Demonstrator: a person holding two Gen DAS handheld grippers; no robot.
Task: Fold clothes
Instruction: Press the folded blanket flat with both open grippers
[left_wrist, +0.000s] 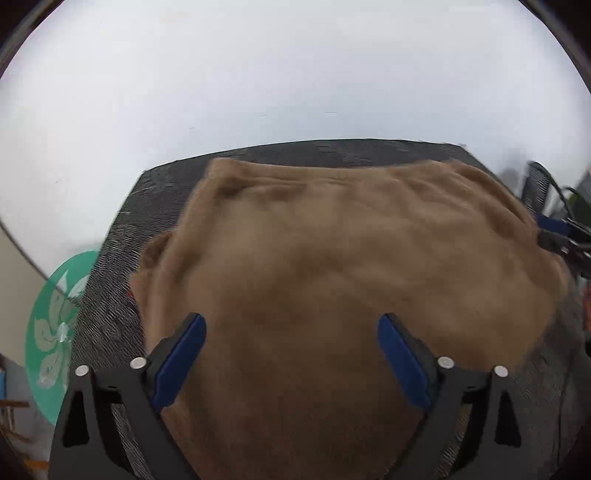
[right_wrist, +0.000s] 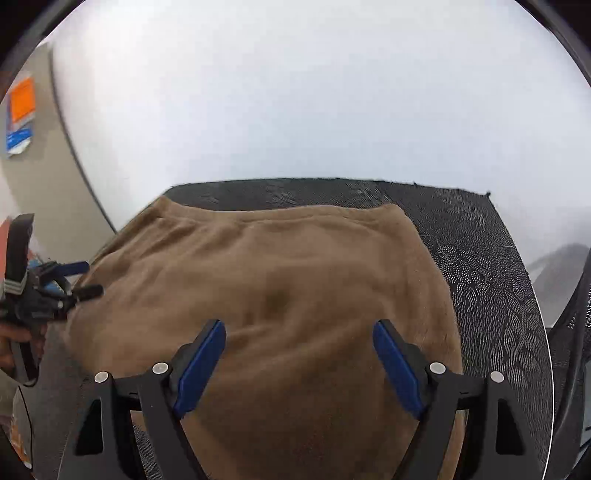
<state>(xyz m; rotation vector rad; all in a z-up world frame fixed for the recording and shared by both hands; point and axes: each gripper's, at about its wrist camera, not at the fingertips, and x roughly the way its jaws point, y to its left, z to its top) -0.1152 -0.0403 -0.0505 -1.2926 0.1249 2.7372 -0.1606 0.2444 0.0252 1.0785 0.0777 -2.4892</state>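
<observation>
Since the brown fleece garment (left_wrist: 332, 277) lies flat on the dark table (right_wrist: 491, 280), left gripper (left_wrist: 291, 325) and right gripper (right_wrist: 299, 328) hover spread and empty, ready to pinch an edge.

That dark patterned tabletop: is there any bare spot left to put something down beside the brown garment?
The widest bare strip of the dark patterned tabletop lies right of the brown fleece garment. Narrower strips run behind it and along its left edge. The middle is fully covered, and both tools hover over the near edge.
</observation>
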